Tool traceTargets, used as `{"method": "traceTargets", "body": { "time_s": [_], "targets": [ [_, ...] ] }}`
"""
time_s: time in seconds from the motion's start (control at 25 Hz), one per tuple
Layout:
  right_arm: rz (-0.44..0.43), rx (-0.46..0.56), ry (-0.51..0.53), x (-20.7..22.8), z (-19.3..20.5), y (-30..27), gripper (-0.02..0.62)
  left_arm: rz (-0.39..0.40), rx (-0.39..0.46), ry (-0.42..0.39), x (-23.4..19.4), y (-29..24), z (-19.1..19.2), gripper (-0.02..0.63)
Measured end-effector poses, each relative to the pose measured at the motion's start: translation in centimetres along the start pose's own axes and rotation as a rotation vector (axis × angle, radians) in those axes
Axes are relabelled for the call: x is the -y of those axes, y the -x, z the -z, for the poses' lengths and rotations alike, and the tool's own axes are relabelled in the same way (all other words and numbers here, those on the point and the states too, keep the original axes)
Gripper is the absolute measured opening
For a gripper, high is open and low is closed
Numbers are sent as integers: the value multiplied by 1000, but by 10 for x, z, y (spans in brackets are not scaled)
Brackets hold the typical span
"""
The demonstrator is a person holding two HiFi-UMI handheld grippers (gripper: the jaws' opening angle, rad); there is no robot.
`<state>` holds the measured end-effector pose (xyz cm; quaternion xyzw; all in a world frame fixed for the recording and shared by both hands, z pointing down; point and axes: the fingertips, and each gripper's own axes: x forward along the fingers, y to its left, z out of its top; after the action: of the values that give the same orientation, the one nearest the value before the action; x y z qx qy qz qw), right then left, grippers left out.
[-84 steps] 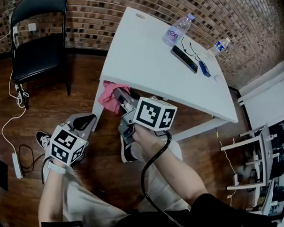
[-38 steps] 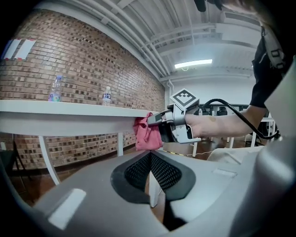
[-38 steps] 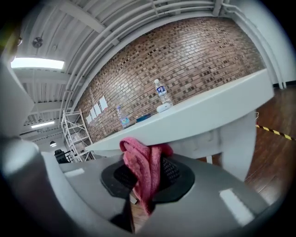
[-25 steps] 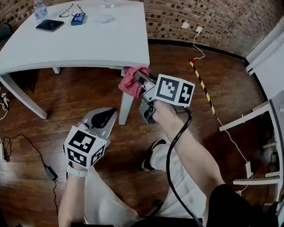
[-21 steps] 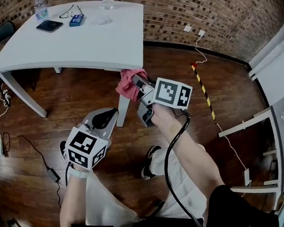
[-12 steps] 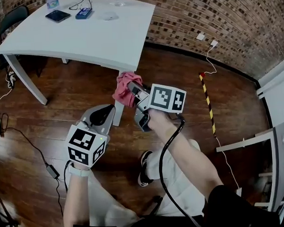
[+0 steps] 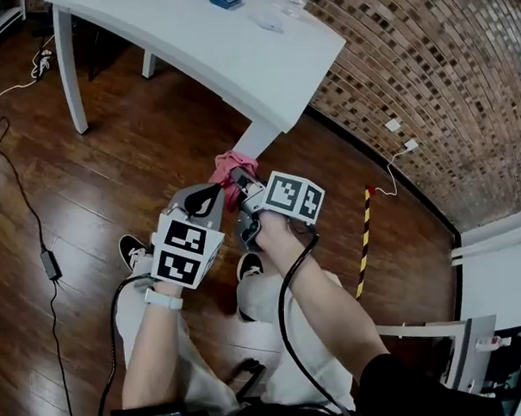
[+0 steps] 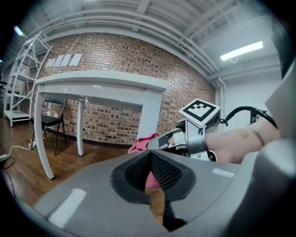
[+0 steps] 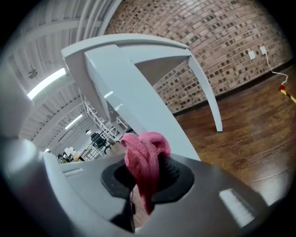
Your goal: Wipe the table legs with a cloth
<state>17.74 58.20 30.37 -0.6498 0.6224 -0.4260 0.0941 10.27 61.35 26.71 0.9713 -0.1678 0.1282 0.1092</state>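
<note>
Pink cloth [image 9: 144, 159] between right fingers [image 9: 173, 173]

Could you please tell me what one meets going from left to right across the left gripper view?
White shelving rack → black chair → thin far table leg → pink cloth → right gripper → person's right hand.

A crumpled pink terry cloth [image 7: 230, 171] glows against the plain white table leg [image 7: 256, 138], at twelve o'clock from the grey right tool [image 7: 235, 182]. That one and the grey left tool [image 7: 204, 197] each carry a cube of black-and-white square markers. The white surface [image 7: 192, 33] is unpatterned. The wooden plank floor [image 7: 95, 158] is dark reddish brown, and the brick wall [image 7: 427, 66] is brown with pale mortar. A yellow-and-black striped strip [image 7: 363, 233] lies at three o'clock.
</note>
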Motion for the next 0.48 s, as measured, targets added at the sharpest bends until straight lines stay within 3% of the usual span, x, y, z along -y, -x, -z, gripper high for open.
{"method": "traceTargets", "body": {
  "time_s": [0.16, 0.36, 0.48],
  "targets": [
    [-26, -21, -92, 8, 39, -27, 54, -92, -81, -4, -22, 8, 28, -6],
    [-61, -52, -113, 37, 73, -47, 54, -149, -161, 47, -33, 6, 60, -5],
    [-86, -89, -130, 61, 91, -58, 54, -154, -182, 65, -18, -11, 72, -6]
  ]
}}
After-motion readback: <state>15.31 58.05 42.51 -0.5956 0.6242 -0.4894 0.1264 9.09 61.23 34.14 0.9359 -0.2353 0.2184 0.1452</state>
